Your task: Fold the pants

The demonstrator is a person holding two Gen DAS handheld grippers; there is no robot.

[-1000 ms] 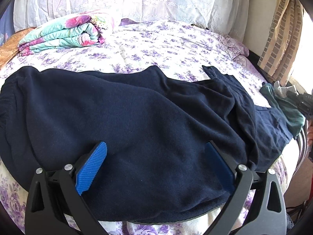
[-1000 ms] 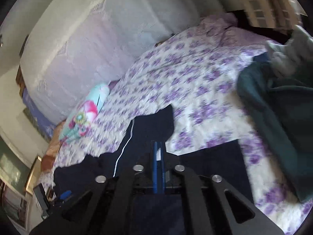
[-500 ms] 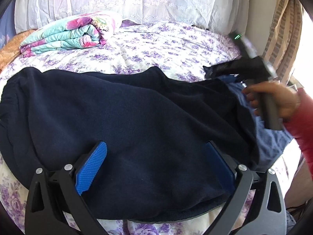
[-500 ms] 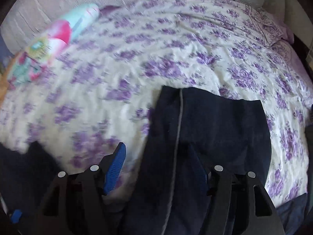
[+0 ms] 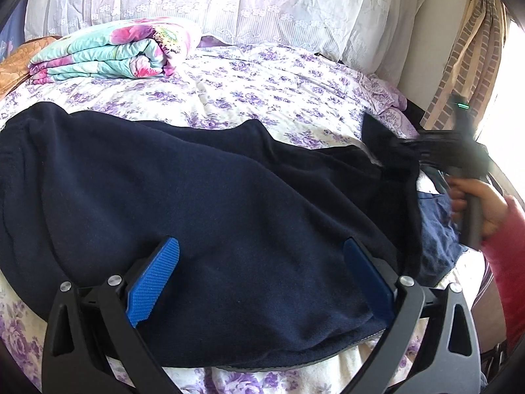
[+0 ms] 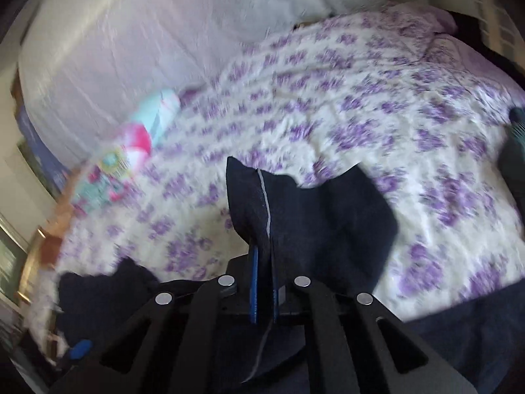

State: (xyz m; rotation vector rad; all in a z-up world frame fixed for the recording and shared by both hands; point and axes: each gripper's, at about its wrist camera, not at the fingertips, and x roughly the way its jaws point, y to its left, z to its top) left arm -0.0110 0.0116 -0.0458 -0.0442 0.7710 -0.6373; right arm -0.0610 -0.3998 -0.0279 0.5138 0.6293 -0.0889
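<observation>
**On the floral bed: navy fleece pants spread flat, one leg end pinched**

Nearest the left wrist camera, the left gripper [image 5: 261, 282] hangs released over the pants [image 5: 203, 203], its ribbed blue pads [image 5: 154, 279] spread wide with only fabric below them and nothing between. The pants are dark navy, a soft napped fleece, lying broad and rounded across the near half of the bed, with a thin grey edge showing along the near hem. To the right, a hand [image 5: 475, 207] in a red-pink sleeve [image 5: 505, 256] grips the grey handle of the right gripper [image 5: 390, 146], whose black fingers reach the far right end of the garment.

In the right wrist view, blurred by motion, the right gripper [image 6: 264, 279] has just clenched: its narrow blue pads stand nearly together, pinching a fold of the pants [image 6: 311, 216] along a pale grey seam stripe [image 6: 267, 203]. The pinched cloth rises in a peaked flap beyond the fingertips.

Beyond lies the bedsheet [image 5: 262, 98], cream cotton printed with purple flower sprigs, lightly creased. Farther back sits a folded quilt [image 5: 111, 52] in turquoise and pink florals, rolled thick, against white lace-trimmed pillows [image 5: 262, 3]. A brick-patterned curtain [image 5: 466, 62] hangs at far right
</observation>
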